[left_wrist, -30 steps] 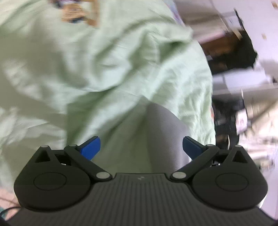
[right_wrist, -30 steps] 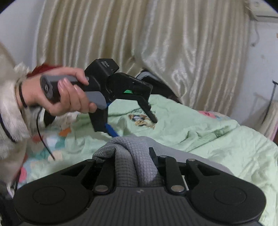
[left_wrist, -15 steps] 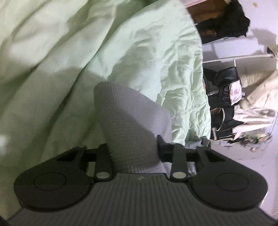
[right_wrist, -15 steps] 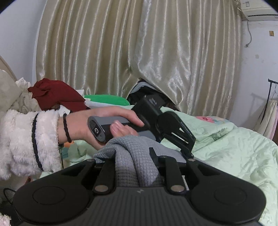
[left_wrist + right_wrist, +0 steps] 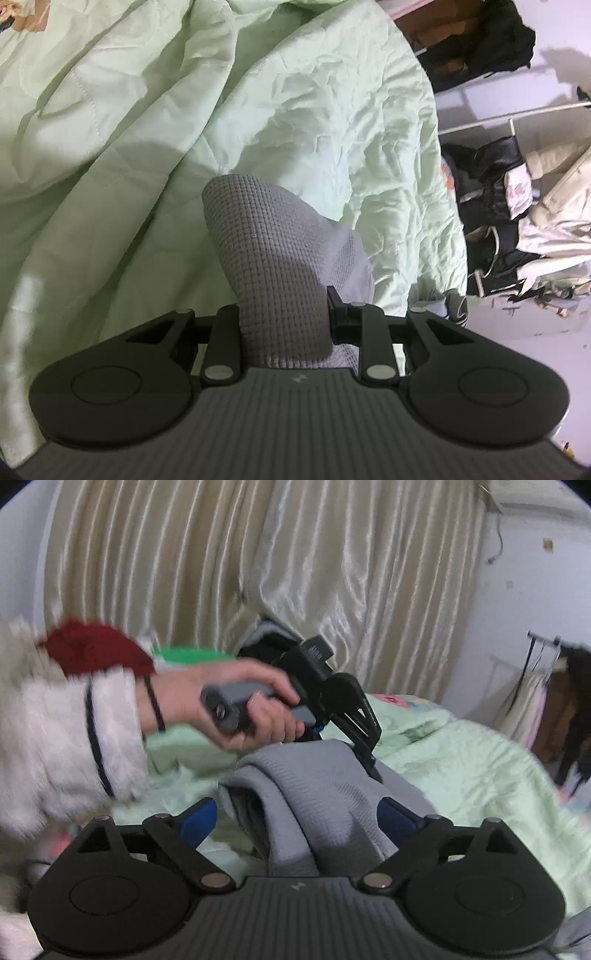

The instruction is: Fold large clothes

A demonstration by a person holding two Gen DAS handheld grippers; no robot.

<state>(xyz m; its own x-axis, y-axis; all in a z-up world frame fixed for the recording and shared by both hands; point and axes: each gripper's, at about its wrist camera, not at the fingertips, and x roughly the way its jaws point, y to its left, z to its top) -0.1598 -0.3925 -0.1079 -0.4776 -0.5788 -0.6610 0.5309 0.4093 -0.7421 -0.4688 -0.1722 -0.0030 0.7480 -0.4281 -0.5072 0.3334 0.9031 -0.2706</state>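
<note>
Though its pads are hidden, left hand-held gripper (image 5: 284, 314) clamped on grey garment (image 5: 273, 258); right hand-held gripper (image 5: 299, 819) just sprung wide.

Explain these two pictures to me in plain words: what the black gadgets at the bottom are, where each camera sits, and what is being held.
No robot here: a person holds a hand-operated two-finger gripper in each hand, and a wide-angle camera on each one looks forward along its fingers.

The left wrist view shows the left gripper shut on a bunch of grey waffle-knit garment, above a pale green quilt spread on a bed. Clothes are piled at the right edge.

The right wrist view shows the right gripper. Its jaws have just opened; the blue pads stand apart on either side of the same grey garment without pressing it. Beyond it, the person's left hand, in a fluffy white sleeve, holds the other gripper's handle. Cream curtains hang behind.
</note>
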